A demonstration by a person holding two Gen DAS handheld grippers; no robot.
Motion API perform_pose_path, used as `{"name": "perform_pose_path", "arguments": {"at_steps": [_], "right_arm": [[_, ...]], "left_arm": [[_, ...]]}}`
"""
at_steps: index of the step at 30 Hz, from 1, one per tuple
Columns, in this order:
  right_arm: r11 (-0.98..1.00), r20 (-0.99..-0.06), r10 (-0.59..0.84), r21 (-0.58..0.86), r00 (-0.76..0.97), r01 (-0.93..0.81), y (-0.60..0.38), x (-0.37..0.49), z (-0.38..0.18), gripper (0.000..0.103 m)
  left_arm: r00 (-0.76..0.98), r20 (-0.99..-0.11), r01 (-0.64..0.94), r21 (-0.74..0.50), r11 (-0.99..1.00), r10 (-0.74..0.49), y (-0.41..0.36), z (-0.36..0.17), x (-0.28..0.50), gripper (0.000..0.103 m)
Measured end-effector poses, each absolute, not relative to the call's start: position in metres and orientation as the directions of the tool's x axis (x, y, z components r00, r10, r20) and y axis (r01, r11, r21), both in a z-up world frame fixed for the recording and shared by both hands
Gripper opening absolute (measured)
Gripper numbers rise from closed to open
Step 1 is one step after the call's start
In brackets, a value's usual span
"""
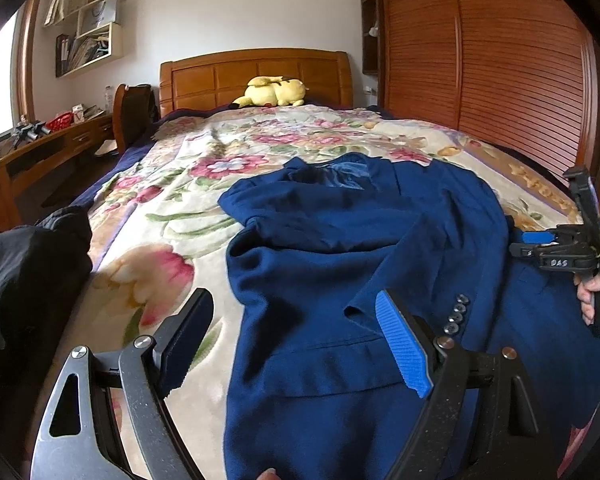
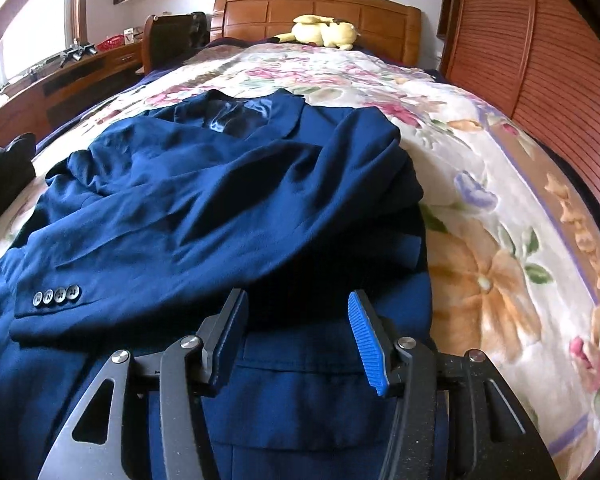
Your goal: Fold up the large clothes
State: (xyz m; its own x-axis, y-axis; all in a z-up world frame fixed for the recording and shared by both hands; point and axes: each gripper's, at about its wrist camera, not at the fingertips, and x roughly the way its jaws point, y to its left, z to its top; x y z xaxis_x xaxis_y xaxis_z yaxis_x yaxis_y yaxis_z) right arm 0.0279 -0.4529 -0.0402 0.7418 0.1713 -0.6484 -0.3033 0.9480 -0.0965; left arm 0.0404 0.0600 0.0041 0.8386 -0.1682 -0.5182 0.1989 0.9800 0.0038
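The blue jacket [image 2: 220, 200] is lying on the floral blanket [image 2: 480, 208], collar toward the headboard [image 2: 316, 8]. Both grippers, left [image 1: 296, 344] and right [image 2: 300, 336], are hovering wide-spread over its near hem, gripping nothing. Bare blanket is lying beyond the jacket's right edge.

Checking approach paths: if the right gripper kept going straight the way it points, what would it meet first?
Probably the blue jacket: the right gripper, jaws open, hovers low over its hem, and the folded-over sleeve bunches up straight ahead. Depth is uncertain.
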Motion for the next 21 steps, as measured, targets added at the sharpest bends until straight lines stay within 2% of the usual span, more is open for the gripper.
{"name": "perform_pose_path", "arguments": {"at_steps": [11,19,21], "right_arm": [[0.950,-0.631,0.207,-0.052,0.748,-0.308,-0.459,0.026,-0.059,0.054],[0.952,-0.596,0.244,-0.003,0.765,-0.306,-0.468,0.017,-0.056,0.054],[0.952,-0.596,0.247,0.001,0.764,-0.307,-0.468,0.016,-0.056,0.054]], "left_arm": [[0.845,-0.480,0.267,-0.002,0.964,-0.235,0.033,0.036,0.047,0.084],[0.781,-0.578,0.284,-0.010,0.959,-0.237,0.017,0.001,0.078,0.084],[0.764,-0.599,0.284,-0.021,0.959,-0.239,0.016,-0.008,0.083,0.079]]}}
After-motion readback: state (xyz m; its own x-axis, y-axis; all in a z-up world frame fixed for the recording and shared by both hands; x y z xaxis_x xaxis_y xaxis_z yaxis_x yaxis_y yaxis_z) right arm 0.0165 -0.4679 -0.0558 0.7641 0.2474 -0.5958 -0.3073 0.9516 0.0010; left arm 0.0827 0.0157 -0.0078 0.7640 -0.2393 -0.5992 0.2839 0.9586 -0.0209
